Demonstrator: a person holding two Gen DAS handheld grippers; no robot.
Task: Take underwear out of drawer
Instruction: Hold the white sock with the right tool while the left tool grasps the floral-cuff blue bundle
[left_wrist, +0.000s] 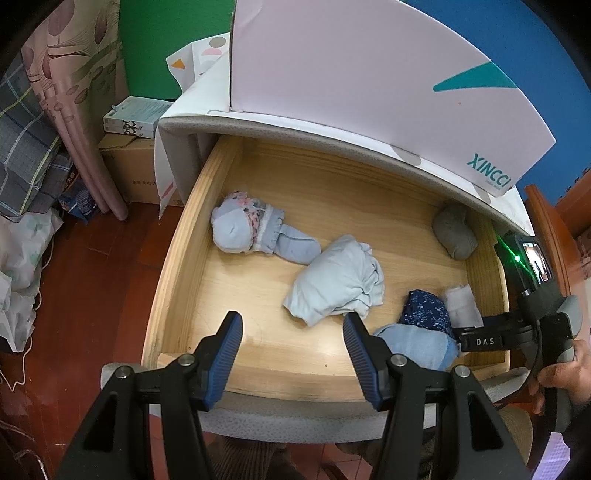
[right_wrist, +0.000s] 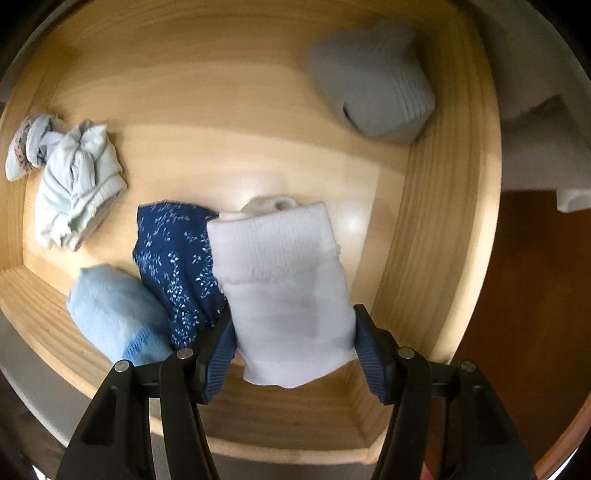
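Observation:
The wooden drawer (left_wrist: 192, 236) stands pulled out with several rolled garments inside. My right gripper (right_wrist: 293, 317) points down into its front right corner, jaws closing, both pads pressing the sides of a white folded piece (right_wrist: 288, 280), also seen in the left wrist view as the white piece (left_wrist: 461, 302). A navy floral piece (right_wrist: 177, 258) and a light blue roll (right_wrist: 114, 310) lie just left of it. A pale blue folded garment (left_wrist: 336, 282) sits mid-drawer. My left gripper (left_wrist: 292, 317) hovers open over the drawer's front, holding nothing.
A grey roll (left_wrist: 454, 230) lies at the back right and a floral bundle (left_wrist: 243, 229) at the back left. A white box (left_wrist: 369, 81) sits on the cabinet top above the drawer. Cardboard boxes (left_wrist: 129, 173) and a curtain (left_wrist: 74, 92) stand to the left. A hand (left_wrist: 561, 376) holds the right gripper.

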